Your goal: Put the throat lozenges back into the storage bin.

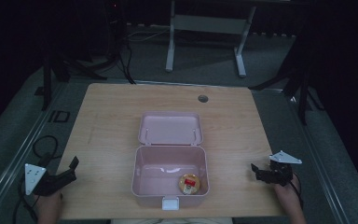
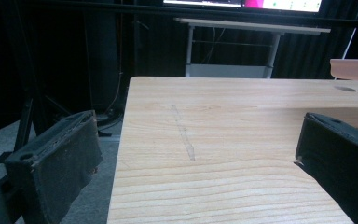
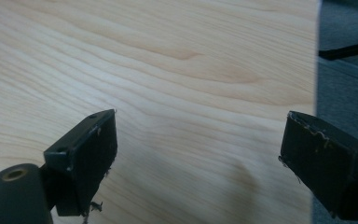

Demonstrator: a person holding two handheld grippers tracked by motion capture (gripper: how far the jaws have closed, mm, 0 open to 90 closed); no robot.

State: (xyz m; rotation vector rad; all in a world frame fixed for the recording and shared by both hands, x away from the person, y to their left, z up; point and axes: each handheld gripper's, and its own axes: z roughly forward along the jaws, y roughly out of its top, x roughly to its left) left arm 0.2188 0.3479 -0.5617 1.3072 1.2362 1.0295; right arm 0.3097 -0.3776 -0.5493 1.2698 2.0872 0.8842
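Overhead, both empty tools, left tool (image 1: 72, 168) and right tool (image 1: 256, 171), gape over a wooden table (image 1: 112, 116) in a seemingly dark room.

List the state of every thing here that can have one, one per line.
pink box: open, lid laid back flat on the table
round snack pack: inside the box, near right corner
white latch: undone
left hand-held gripper: open, holding nothing
right hand-held gripper: open, holding nothing
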